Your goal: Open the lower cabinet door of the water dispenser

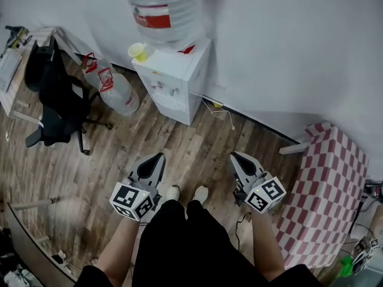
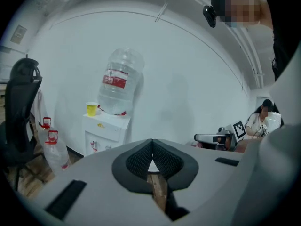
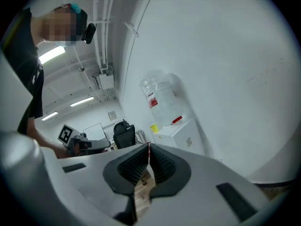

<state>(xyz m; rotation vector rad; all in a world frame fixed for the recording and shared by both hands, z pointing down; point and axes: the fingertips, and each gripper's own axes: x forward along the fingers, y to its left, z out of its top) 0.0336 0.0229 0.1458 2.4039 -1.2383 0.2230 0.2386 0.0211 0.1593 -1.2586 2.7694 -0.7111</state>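
A white water dispenser [image 1: 175,76] stands against the far wall with a clear bottle [image 1: 164,8] on top and a yellow cup [image 1: 137,52] beside the bottle. Its lower cabinet door [image 1: 169,102] is closed. My left gripper [image 1: 159,156] and right gripper [image 1: 234,156] hover over the wood floor well short of it, both shut and empty. From the left gripper view the dispenser [image 2: 104,133] lies ahead to the left, beyond my left gripper [image 2: 151,140]. The right gripper view shows the dispenser [image 3: 181,135] ahead to the right, past my right gripper [image 3: 148,146].
A black office chair [image 1: 54,94] stands at the left. Spare water bottles [image 1: 116,91] lean beside the dispenser. A red-and-white checked box [image 1: 326,190] sits at the right. A white cable [image 1: 224,113] runs along the wall base. My feet [image 1: 185,193] are on the wood floor [image 1: 108,172].
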